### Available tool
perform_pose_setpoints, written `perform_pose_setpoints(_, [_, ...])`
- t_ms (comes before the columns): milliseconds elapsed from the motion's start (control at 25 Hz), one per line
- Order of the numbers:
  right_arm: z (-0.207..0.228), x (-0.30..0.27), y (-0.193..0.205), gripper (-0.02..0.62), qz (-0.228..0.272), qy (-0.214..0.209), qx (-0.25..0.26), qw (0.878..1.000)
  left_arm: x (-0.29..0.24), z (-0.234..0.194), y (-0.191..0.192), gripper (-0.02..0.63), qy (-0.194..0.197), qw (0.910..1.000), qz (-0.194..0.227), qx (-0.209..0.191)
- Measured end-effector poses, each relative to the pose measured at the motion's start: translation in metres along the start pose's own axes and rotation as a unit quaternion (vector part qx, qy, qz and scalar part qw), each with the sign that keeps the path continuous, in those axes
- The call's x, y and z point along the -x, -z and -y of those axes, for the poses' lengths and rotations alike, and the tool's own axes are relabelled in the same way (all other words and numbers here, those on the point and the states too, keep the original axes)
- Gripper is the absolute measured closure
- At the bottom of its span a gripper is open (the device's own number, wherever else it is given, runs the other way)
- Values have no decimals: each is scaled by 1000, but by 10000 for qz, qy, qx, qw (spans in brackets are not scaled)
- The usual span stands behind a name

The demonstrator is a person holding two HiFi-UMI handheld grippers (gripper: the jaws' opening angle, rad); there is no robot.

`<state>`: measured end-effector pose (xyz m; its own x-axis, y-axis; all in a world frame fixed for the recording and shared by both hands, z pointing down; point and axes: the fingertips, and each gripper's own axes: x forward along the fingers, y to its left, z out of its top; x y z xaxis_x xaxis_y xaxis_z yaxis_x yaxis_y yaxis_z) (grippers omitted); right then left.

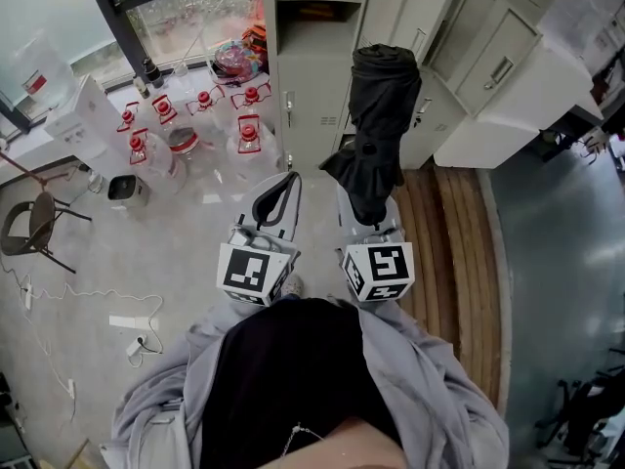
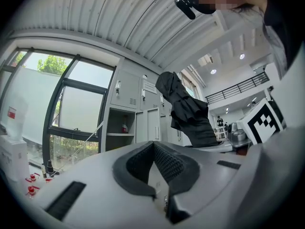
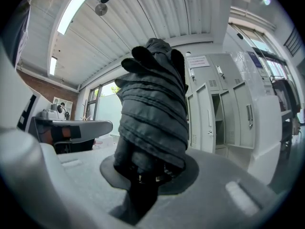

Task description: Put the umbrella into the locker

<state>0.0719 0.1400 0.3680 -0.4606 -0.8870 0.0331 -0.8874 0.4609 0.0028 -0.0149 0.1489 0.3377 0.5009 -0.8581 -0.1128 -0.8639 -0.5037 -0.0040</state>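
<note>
A folded black umbrella (image 1: 379, 115) stands upright in my right gripper (image 1: 371, 215), whose jaws are shut on its lower end; in the right gripper view the umbrella (image 3: 152, 113) fills the middle and hides the fingertips. My left gripper (image 1: 286, 182) is beside it on the left, shut with nothing between its pads (image 2: 164, 161). The grey lockers (image 1: 322, 76) stand ahead of both grippers. One compartment (image 1: 314, 8) is open with a shelf inside, and it also shows in the left gripper view as the open locker (image 2: 120, 130). More lockers (image 3: 217, 113) with an open door show on the right.
Several water jugs with red caps (image 1: 244, 135) stand on the floor left of the lockers, near a window. A chair (image 1: 37, 228) and loose cables (image 1: 59, 311) lie at the far left. A wooden platform (image 1: 444, 262) runs along the right, under lockers (image 1: 488, 66).
</note>
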Motion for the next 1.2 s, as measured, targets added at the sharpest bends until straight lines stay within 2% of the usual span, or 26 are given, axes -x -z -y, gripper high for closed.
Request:
perform_pose_setpoints(520, [17,-101,7,517,-49,180,-117,9998,-69,-77,16,600,223,9997,30,69])
perform_pose_setpoints(720, [20,-116,13,515,-143,224,-152,9995,-80,-91,25,600,210,9994,-141,218])
perform_pose_setpoints(1200, [39,-151,17,517,-149,167,-187,9996,-115,-107,35,600,289,9990,-53,350])
